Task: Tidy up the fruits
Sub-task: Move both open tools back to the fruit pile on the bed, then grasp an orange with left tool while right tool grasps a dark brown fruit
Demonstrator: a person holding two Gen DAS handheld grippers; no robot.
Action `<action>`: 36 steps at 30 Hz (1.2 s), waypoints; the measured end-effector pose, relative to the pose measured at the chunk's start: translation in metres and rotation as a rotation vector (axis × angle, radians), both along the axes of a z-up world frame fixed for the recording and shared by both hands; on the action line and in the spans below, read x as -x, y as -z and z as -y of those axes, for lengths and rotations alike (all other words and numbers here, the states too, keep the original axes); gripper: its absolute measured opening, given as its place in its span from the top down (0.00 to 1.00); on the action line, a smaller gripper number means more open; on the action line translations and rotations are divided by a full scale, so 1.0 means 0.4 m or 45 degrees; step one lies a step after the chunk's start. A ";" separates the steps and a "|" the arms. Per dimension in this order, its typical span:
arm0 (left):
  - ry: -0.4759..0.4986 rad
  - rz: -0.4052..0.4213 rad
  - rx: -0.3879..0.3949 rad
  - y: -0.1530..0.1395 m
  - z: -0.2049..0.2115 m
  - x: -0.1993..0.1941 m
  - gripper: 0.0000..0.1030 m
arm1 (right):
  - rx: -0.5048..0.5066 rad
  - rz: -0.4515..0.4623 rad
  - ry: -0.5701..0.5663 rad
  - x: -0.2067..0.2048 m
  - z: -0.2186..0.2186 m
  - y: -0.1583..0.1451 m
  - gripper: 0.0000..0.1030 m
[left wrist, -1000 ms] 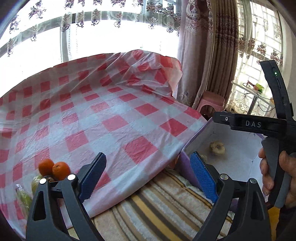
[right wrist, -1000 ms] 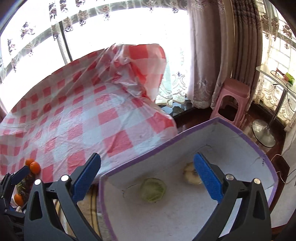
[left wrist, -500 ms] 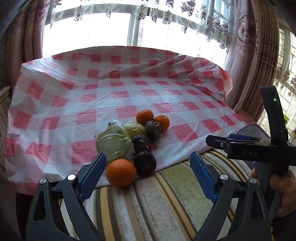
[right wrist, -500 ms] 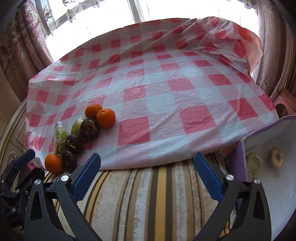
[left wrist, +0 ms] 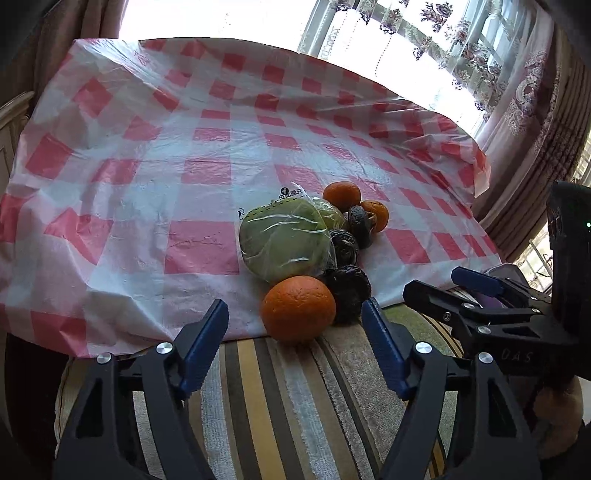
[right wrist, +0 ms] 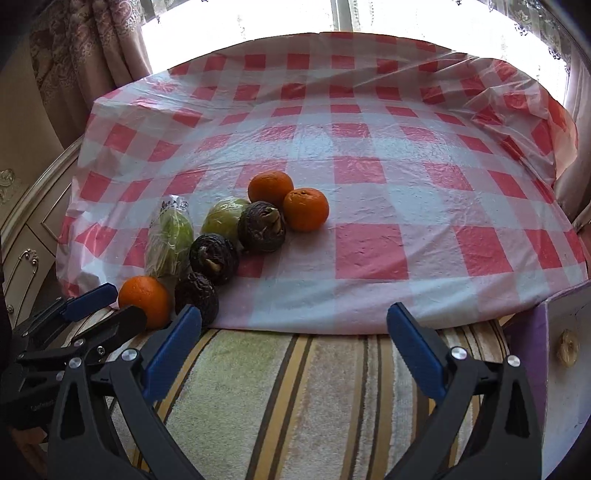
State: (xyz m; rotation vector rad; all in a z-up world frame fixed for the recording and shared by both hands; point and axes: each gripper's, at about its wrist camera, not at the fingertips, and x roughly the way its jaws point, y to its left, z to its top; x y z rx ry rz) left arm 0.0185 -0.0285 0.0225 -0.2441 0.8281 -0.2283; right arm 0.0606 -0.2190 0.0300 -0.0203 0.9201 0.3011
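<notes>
L tool (left wrist: 295, 325) swung from box to fruit pile; jaws just narrowed, half-wide, nearest orange (left wrist: 299, 308) between tips, not gripped. R tool (right wrist: 293, 332) wide, empty. Pile at checked cloth (left wrist: 147, 184) edge. Next: grip orange.

Daylight poured in from the tall bright window (right wrist: 332, 14) behind, and it blew out to pure white in both views. The glossy red-and-white checked plastic sheet (left wrist: 207, 147) caught soft glare along its far creases. Shadows were faint, just a small dark patch under the nearest round orange fruit (left wrist: 299, 308). Focus held sharp mid-frame. The fisheye bent the patterned beige curtains (right wrist: 85, 48) at the sides, and the corners went black.
</notes>
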 end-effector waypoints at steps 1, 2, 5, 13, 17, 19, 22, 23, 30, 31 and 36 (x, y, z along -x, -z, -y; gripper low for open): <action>0.001 -0.009 0.012 0.003 -0.003 -0.005 0.34 | 0.009 0.000 0.005 -0.002 -0.003 0.002 0.02; 0.000 -0.017 0.026 0.006 -0.006 -0.010 0.34 | 0.005 -0.007 0.006 -0.006 -0.003 0.004 0.02; 0.005 -0.039 0.057 0.013 -0.013 -0.022 0.34 | -0.003 -0.023 0.012 -0.010 0.000 0.012 0.02; 0.020 -0.090 0.108 0.034 -0.021 -0.039 0.45 | 0.032 -0.002 -0.016 0.001 -0.017 0.016 0.02; 0.020 -0.086 0.114 0.038 -0.023 -0.039 0.47 | 0.049 0.008 -0.023 0.004 -0.025 0.016 0.02; 0.042 -0.085 0.132 0.041 -0.020 -0.040 0.54 | 0.059 0.011 -0.026 0.005 -0.029 0.017 0.02; 0.053 -0.063 0.125 0.037 -0.015 -0.034 0.58 | 0.067 0.021 -0.032 0.008 -0.034 0.015 0.02; 0.051 -0.057 0.127 0.038 -0.015 -0.033 0.58 | 0.067 0.021 -0.035 0.008 -0.036 0.015 0.02; -0.046 0.040 0.166 0.023 -0.049 -0.005 0.59 | 0.080 0.036 -0.094 0.015 -0.068 0.013 0.02; -0.057 0.046 0.176 0.022 -0.055 -0.003 0.59 | 0.075 0.032 -0.099 0.013 -0.072 0.013 0.02; -0.090 0.085 0.169 0.011 -0.062 0.007 0.59 | 0.115 0.033 -0.150 0.015 -0.115 0.020 0.03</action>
